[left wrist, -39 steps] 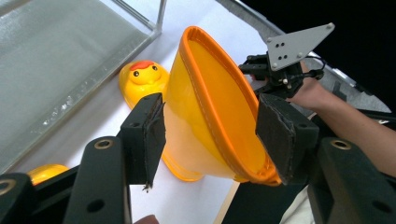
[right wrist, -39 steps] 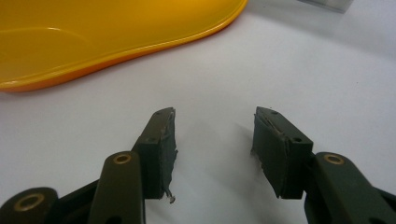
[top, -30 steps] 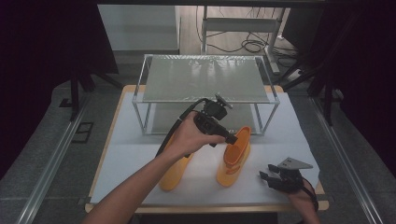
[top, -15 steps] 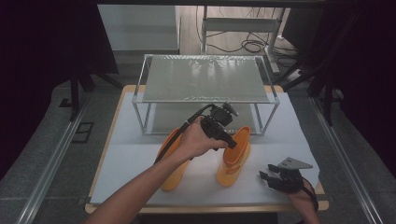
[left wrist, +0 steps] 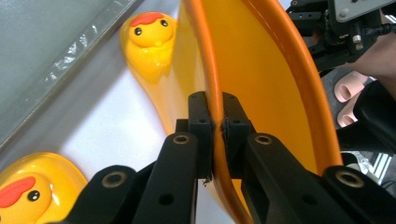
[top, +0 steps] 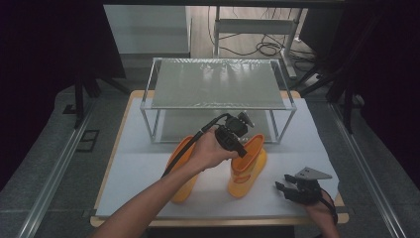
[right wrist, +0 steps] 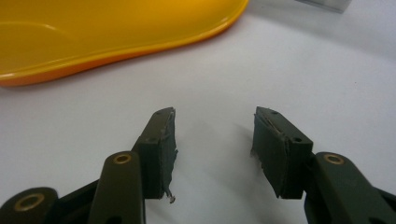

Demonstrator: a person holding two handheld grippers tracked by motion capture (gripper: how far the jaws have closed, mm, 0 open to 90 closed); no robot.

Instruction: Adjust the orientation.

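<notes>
Left gripper jaws just closed, clamped on rim of right duck boot; second duck boot just beside. Right gripper released, resting on table nearby.

The left claw has just been closing, and now it pinches the rim of the right boot, shifted slightly from earlier.

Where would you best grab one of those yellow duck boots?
Probably at the top rim of the shaft, from above: it is a thin open edge that narrow jaws can straddle. The left gripper has just closed on the right boot exactly so, one pad inside, one outside.
</notes>
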